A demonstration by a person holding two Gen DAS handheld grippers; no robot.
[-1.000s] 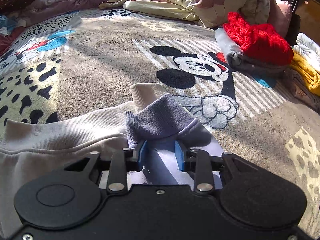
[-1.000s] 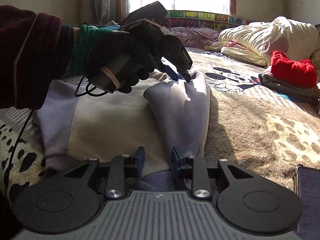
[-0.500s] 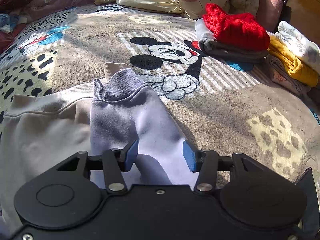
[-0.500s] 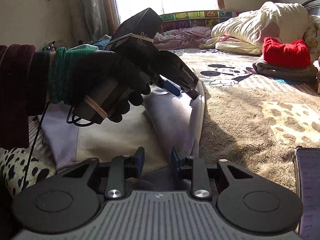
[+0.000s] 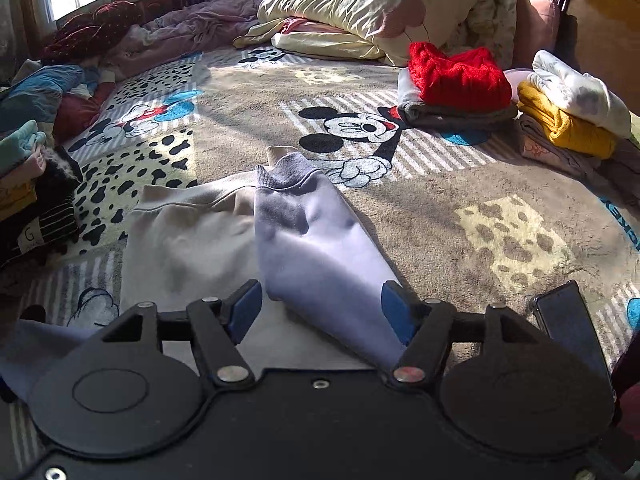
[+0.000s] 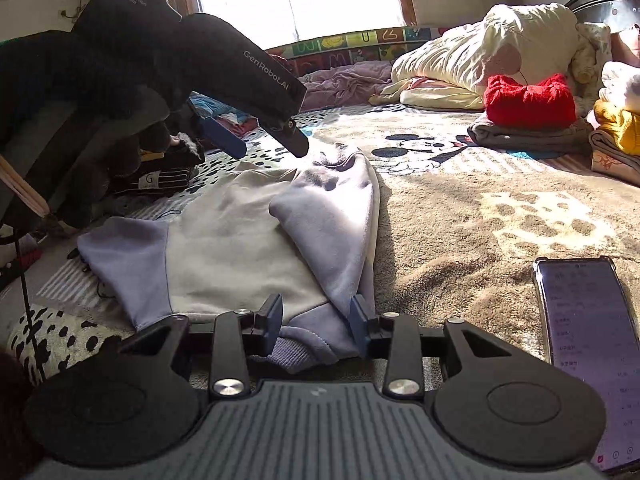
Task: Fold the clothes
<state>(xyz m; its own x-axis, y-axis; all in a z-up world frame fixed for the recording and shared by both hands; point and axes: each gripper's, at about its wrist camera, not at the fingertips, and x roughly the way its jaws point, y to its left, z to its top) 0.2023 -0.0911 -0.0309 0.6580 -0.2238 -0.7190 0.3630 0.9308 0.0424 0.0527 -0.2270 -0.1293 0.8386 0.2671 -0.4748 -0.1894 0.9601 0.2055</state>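
Note:
A cream sweatshirt with lavender sleeves lies flat on the Mickey Mouse blanket. Its right sleeve is folded across the body, cuff pointing away. My left gripper is open and empty, raised above the sleeve; it also shows in the right wrist view, hovering over the cuff. My right gripper is open, low at the sweatshirt's near edge, with its fingers on either side of the sleeve by the shoulder. The other lavender sleeve lies spread to the left.
Folded stacks sit at the far right: a red knit on grey, yellow and white items. Dark folded clothes lie at the left. A phone rests on the blanket by my right gripper. Bedding is heaped at the back.
My left gripper opened wide, let go of the sleeve cuff and lifted back. The sleeve now lies flat across the sweatshirt. My right gripper opened slightly and stayed in place.

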